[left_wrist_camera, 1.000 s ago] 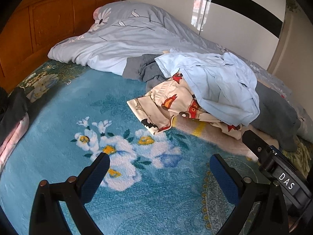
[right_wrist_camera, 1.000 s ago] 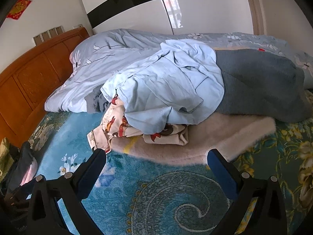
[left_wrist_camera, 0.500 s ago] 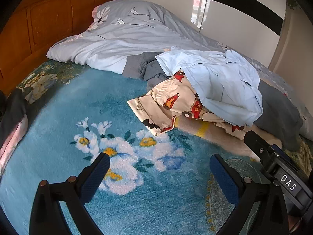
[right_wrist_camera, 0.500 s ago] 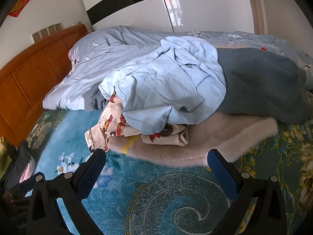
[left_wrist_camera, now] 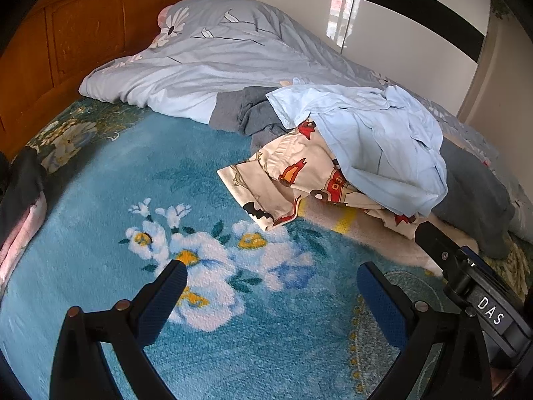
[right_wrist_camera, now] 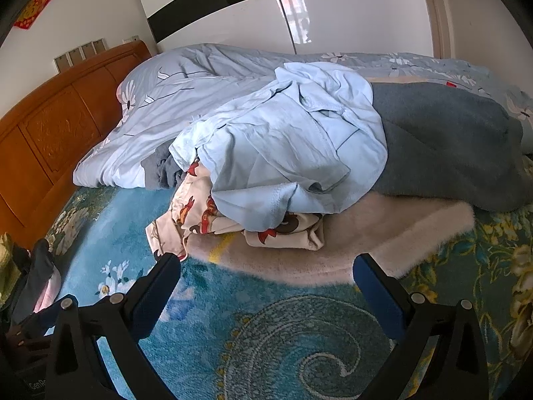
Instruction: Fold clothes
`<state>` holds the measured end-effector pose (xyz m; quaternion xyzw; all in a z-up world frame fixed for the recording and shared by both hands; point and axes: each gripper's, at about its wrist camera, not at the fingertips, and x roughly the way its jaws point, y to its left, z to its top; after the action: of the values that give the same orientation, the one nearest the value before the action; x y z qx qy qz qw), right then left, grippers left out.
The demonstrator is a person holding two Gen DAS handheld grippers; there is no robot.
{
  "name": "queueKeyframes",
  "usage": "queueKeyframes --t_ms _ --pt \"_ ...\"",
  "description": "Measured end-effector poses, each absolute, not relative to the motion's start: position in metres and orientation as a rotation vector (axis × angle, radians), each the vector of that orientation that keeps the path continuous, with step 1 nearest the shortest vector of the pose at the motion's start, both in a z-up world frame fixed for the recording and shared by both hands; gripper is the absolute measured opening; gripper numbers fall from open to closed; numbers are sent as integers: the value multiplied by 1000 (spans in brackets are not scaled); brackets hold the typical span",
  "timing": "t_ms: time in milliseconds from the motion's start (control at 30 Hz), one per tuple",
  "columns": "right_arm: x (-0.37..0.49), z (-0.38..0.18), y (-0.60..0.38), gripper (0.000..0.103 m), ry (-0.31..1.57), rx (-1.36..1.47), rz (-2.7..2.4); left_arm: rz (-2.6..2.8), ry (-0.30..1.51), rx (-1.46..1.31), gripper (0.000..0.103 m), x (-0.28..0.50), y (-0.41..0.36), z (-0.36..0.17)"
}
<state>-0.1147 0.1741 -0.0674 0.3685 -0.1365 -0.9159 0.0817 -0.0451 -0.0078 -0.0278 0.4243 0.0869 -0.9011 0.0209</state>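
Note:
A heap of clothes lies on a bed covered by a blue floral blanket (left_wrist_camera: 100, 220). On top is a crumpled light blue shirt (left_wrist_camera: 376, 140), also in the right wrist view (right_wrist_camera: 289, 146). Under it lies a cream garment with red cartoon prints (left_wrist_camera: 289, 176), which shows in the right view too (right_wrist_camera: 200, 216). A grey-blue fleece garment (right_wrist_camera: 443, 146) lies to the right, and a pale pink fluffy one (right_wrist_camera: 333, 246) underneath. My left gripper (left_wrist_camera: 271, 281) is open and empty, short of the cream garment. My right gripper (right_wrist_camera: 266, 275) is open and empty, over the pink garment's near edge.
A rumpled grey-blue floral duvet (left_wrist_camera: 213, 56) lies along the far side of the bed. A wooden headboard (left_wrist_camera: 76, 33) stands at the left. Dark and pink clothes (left_wrist_camera: 20, 200) lie at the bed's left edge. A white and black wardrobe (right_wrist_camera: 299, 10) stands behind.
Both grippers have moved slightly closer to the clothes heap. Both stay open and empty; the clothes have not moved.

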Motion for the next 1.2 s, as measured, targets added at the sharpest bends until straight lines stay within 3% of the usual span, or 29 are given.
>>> queueKeyframes --t_ms 200,433,667,733,767,800,833,967,1100,1200 --pt "-131 -75 214 103 -716 1067 -2646 -2826 322 1363 103 -27 -24 -27" --pt "-156 -86 254 103 -1018 1031 -2516 -2881 522 1405 103 3 -45 -27" --pt "-202 -103 274 102 -1159 1054 -2411 -2902 254 1356 103 32 -52 -14" --pt "-212 -106 282 92 -1196 1043 -2430 -2904 207 1340 103 40 -58 -11" --pt "-216 -106 287 81 -1206 1040 -2456 -2904 193 1331 103 44 -62 -10" --pt "-221 -106 290 71 -1202 1051 -2481 -2901 187 1326 103 47 -64 -10" --pt "-226 -106 292 69 -1187 1070 -2511 -2898 181 1321 103 50 -67 -10" --pt "-242 -95 286 67 -1003 1123 -2670 -2879 160 1338 103 57 -73 -15" --pt "-259 -79 268 64 -649 1200 -2866 -2857 135 1358 103 64 -79 -23" --pt "-273 -78 256 47 -418 1279 -2933 -2833 165 1377 103 67 -84 -30"
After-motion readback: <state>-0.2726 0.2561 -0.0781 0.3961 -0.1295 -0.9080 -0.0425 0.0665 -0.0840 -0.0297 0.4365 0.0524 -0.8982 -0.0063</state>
